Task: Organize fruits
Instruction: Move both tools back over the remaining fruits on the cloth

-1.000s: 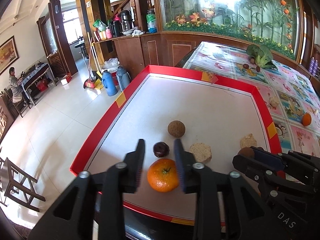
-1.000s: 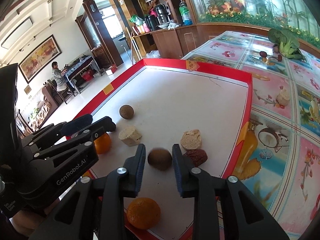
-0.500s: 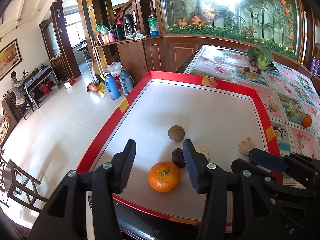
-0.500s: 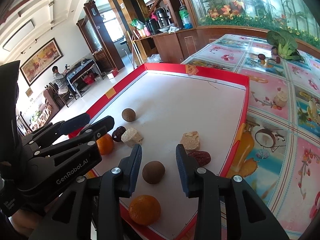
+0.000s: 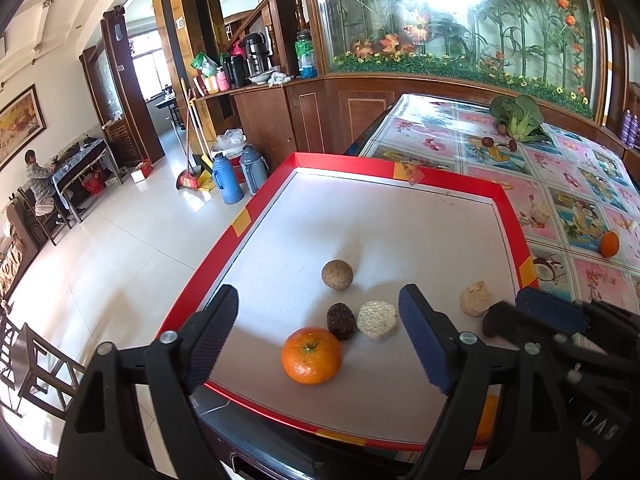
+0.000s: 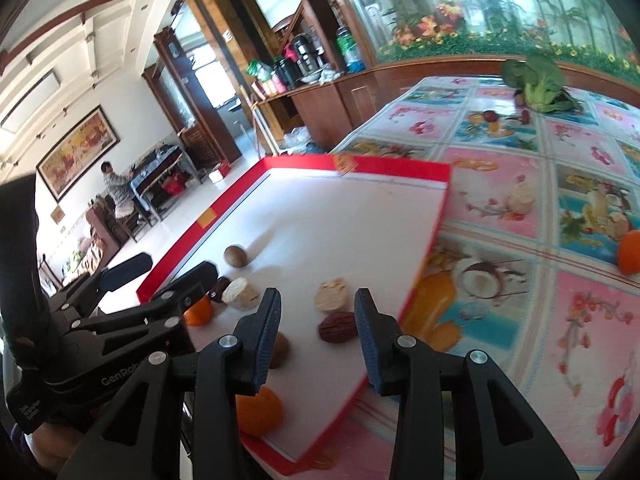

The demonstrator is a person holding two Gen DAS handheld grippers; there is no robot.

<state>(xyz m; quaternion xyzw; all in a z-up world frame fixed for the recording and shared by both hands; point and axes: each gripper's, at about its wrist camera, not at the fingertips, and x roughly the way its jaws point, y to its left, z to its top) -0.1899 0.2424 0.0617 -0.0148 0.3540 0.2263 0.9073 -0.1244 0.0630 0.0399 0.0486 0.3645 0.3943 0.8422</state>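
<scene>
Currently on tray: red-rimmed white tray [image 5: 256, 220] carries two oranges, two pale cut rounds, two dark wrinkled dates, two brown balls.
Left claw [image 5: 320, 340]: tilted down, opening wide, bright orange fruit [image 5: 311, 355] between, untouched.
Right claw [image 6: 316, 332]: opening slightly, empty.
Right view only: second orange [image 6: 258, 407], near edge.

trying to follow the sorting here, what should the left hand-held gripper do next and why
Probably draw the left hand-held gripper back from the orange. Its jaws are opening with the orange, a dark date and a pale chunk between them, none touched by the pads, so the orange looks set down on the red-rimmed board.
</scene>
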